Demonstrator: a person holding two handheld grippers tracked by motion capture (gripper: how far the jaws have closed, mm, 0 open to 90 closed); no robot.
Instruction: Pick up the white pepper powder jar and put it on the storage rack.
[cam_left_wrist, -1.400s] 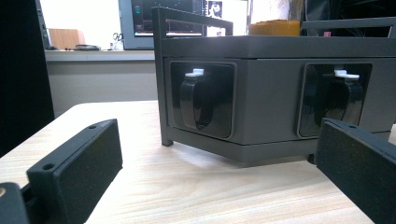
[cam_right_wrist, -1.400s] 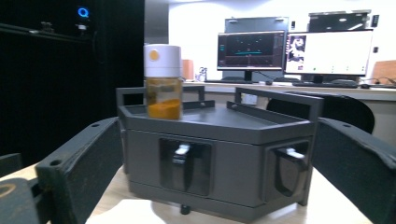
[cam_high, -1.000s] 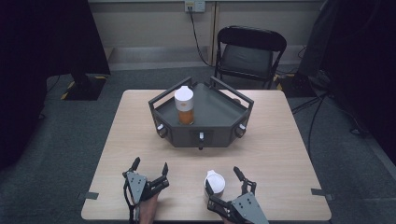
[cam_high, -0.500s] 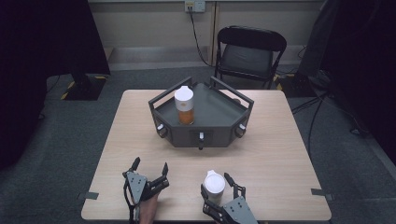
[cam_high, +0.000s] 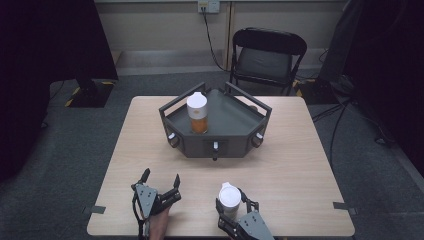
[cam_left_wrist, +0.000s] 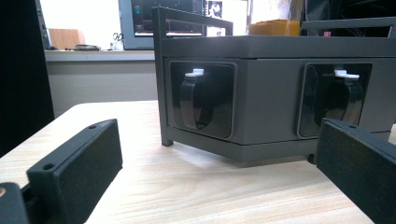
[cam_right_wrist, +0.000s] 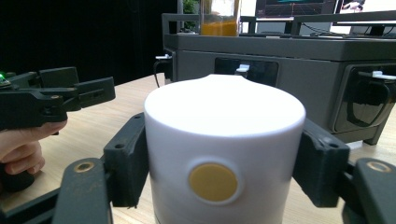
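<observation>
A white cylinder (cam_high: 228, 196) with a round yellow spot (cam_right_wrist: 213, 181) stands near the table's front edge. My right gripper (cam_high: 232, 202) has just been closing on it, and both pads now press its sides (cam_right_wrist: 224, 158). My left gripper (cam_high: 161, 176) rests open on the table to its left, with nothing between its jaws (cam_left_wrist: 210, 172); the right gripper view also catches it (cam_right_wrist: 70, 93), held in a hand. Farther back stands a dark grey tray (cam_high: 215, 147) carrying a jar of orange stuff with a white cap (cam_high: 197, 114).
The tray's front wall (cam_left_wrist: 261, 93) has black latches with white tabs (cam_left_wrist: 195, 73). A black folding chair (cam_high: 267, 55) stands behind the table. Bare tabletop (cam_high: 280, 170) lies between the grippers and the tray. Dark curtains hang at both sides.
The right gripper's jaws have closed from wide apart onto the white cylinder. The left gripper has stayed where it was, still open.
</observation>
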